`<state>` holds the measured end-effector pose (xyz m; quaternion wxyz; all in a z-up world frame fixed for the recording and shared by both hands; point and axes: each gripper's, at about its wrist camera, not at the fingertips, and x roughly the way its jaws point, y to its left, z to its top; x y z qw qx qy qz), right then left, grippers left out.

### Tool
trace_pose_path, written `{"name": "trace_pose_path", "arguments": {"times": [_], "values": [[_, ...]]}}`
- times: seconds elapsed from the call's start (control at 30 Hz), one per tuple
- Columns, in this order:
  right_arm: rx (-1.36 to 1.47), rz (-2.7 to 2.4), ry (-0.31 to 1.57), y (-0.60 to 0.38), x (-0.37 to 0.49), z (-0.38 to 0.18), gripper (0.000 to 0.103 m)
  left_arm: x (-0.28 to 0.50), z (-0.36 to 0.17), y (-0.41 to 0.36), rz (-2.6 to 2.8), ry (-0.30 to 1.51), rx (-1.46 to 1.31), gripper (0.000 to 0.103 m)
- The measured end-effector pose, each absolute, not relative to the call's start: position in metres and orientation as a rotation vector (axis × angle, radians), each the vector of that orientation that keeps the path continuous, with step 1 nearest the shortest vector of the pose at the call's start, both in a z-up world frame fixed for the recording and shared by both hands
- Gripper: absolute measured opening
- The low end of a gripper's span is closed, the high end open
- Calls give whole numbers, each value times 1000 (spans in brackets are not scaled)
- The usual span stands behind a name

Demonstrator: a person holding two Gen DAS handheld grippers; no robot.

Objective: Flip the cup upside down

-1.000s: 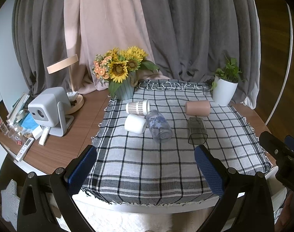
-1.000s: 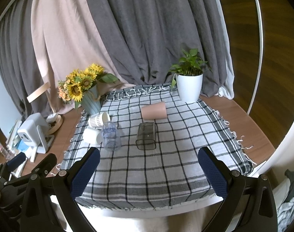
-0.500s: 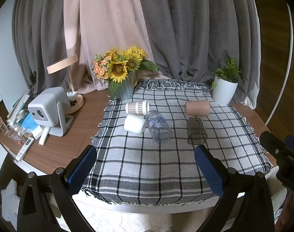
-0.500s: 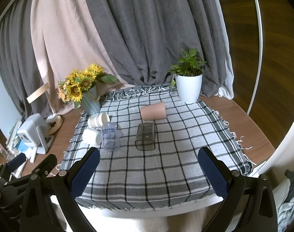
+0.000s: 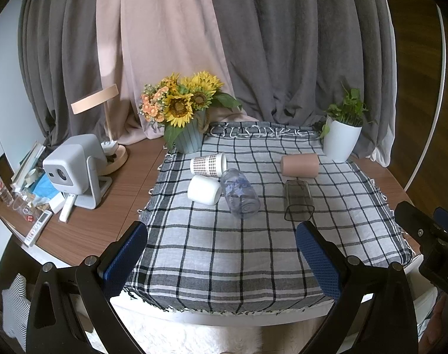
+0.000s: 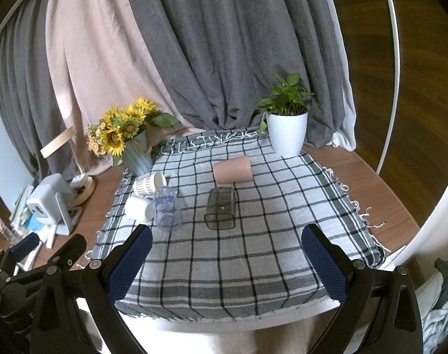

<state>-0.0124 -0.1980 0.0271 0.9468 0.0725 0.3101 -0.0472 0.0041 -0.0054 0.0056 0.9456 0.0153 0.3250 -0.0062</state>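
both wrist views look forward from the near edge of the wooden counter [image 5: 76, 230], left one from left, sharing the black-and-white checked cloth [image 5: 238, 250] [image 6: 238, 253].

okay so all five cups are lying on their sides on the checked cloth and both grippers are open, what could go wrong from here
1. The clear printed cup, white cup and patterned cup lie bunched together; an open left gripper reaching for one could knock the others rolling.
2. The dark square cup and pink cup lie close; the right gripper might nudge one.
3. The loose checked cloth may bunch when a cup is set down inverted.
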Motion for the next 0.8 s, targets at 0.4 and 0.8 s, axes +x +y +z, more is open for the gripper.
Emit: {"name": "trace_pose_path", "arguments": {"times": [0.4,0.8], "values": [[146,-88,633,-202,-9,28,102,5,2,-10,14,679,29,103],[77,49,729,-178,27,-6,102,18,-44,22,188,843,-65,103]]}}
